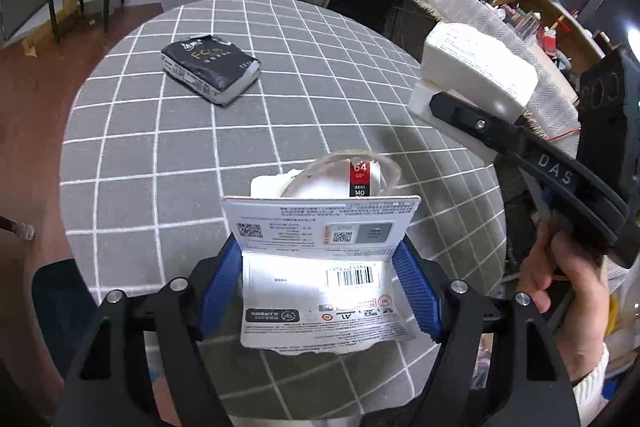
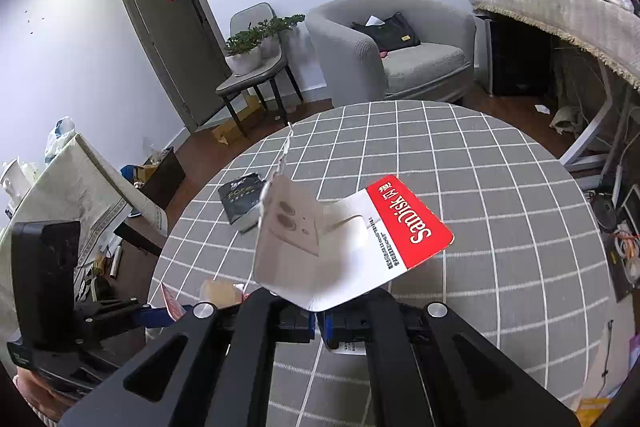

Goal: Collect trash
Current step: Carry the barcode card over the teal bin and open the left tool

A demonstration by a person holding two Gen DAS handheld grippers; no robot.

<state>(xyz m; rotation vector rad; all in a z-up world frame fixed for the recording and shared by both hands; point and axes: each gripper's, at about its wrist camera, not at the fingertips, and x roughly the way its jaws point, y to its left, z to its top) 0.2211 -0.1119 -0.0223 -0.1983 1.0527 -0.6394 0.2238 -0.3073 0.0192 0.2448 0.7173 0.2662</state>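
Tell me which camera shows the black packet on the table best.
The left wrist view: the black packet lies in full sight on the checked tablecloth, its gold print showing. In the right wrist view the packet is smaller, and the torn card held in the right tongs hides its right edge.

- bench (image 1: 160, 131) has a grey cloth with a thin white grid all over
- the pack (image 1: 211, 67) lying on it is black with gold lettering and white along the edges
- left tongs (image 1: 322, 281): black arms, ribbed blue pads (image 1: 218, 281), closed on a white card (image 1: 320, 259) with small black print, a barcode, QR codes and a grey patch
- behind that card there's a red-and-black strip (image 1: 360, 179) with white numbers
- right tongs (image 2: 318, 321) are black with blue pads too, pinching a torn card (image 2: 348, 239), white with a red band and white lettering; its flap is plain tan
- armchair (image 2: 400, 51) is light grey, black bag (image 2: 388, 33) on it
- floor (image 1: 36, 99) is reddish-brown wood
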